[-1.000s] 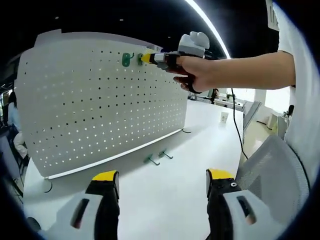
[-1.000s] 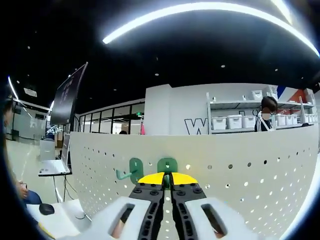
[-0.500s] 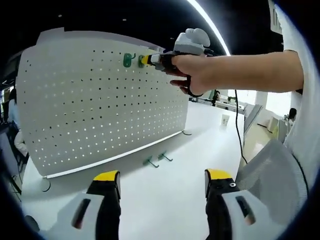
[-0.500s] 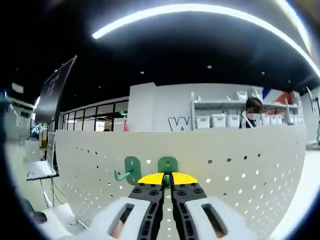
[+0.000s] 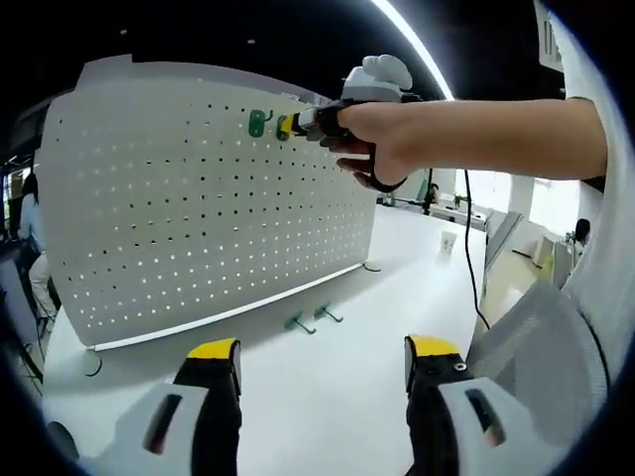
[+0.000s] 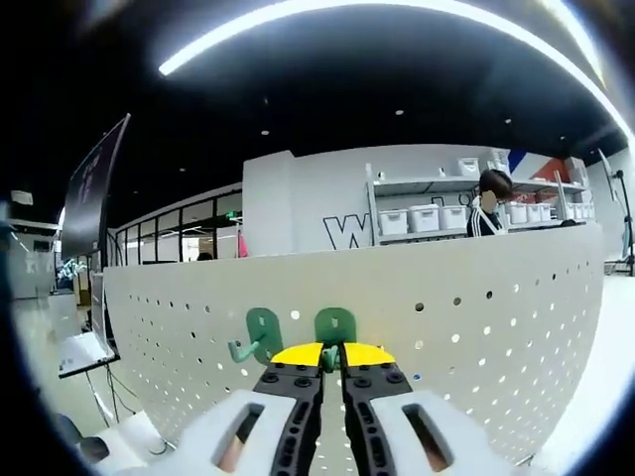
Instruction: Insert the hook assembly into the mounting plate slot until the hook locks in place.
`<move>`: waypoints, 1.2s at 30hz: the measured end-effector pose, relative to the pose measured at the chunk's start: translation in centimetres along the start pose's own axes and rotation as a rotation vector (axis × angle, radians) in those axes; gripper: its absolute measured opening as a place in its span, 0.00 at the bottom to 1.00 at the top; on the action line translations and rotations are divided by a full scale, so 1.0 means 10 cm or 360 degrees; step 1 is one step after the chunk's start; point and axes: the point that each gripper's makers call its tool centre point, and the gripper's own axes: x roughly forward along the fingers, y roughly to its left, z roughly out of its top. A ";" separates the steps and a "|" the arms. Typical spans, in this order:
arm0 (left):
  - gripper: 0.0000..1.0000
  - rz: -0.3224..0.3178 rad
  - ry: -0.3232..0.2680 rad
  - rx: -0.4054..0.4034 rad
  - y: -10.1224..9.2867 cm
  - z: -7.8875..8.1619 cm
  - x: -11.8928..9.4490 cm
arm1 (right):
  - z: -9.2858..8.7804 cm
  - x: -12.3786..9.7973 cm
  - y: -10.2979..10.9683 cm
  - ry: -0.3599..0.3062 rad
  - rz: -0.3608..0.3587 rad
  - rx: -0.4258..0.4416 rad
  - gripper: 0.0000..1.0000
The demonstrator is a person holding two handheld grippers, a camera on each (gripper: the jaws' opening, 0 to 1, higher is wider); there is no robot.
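A white pegboard (image 5: pixel 208 208) stands upright on the white table (image 5: pixel 327 377). One green hook (image 5: pixel 258 123) hangs near its top edge. Right beside it, my right gripper (image 5: pixel 288 125), held in a person's hand, is shut on a second green hook (image 6: pixel 334 325) whose plate lies against the pegboard (image 6: pixel 476 327). The hung hook (image 6: pixel 256 334) sits just left of it. Yellow tips of my right gripper (image 6: pixel 332 354) pinch that hook's stem. Two more green hooks (image 5: pixel 310 317) lie on the table at the board's foot. My left gripper (image 5: pixel 322 357) stands open above the table, holding nothing.
A person's bare forearm (image 5: pixel 496 134) reaches across the upper right of the left gripper view. A grey mesh chair back (image 5: pixel 546 337) is at the right. Behind the board are shelves with white bins (image 6: pixel 427 218) and a standing person (image 6: pixel 488 203).
The right gripper with its hook has crept slightly left and up along the board's top, closer to the hung hook. The left gripper has not moved.
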 end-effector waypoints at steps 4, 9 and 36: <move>0.69 -0.0004 -0.0004 0.0007 0.00 0.02 0.00 | -0.01 -0.01 0.02 -0.0013 0.0059 0.0044 0.07; 0.69 -0.0005 -0.0006 0.0005 0.00 0.02 -0.01 | -0.02 -0.03 0.14 -0.0037 0.0222 0.0072 0.18; 0.70 -0.0020 -0.0006 0.0028 0.00 0.03 -0.01 | 0.03 -0.30 0.37 -0.0082 0.0739 0.0064 0.51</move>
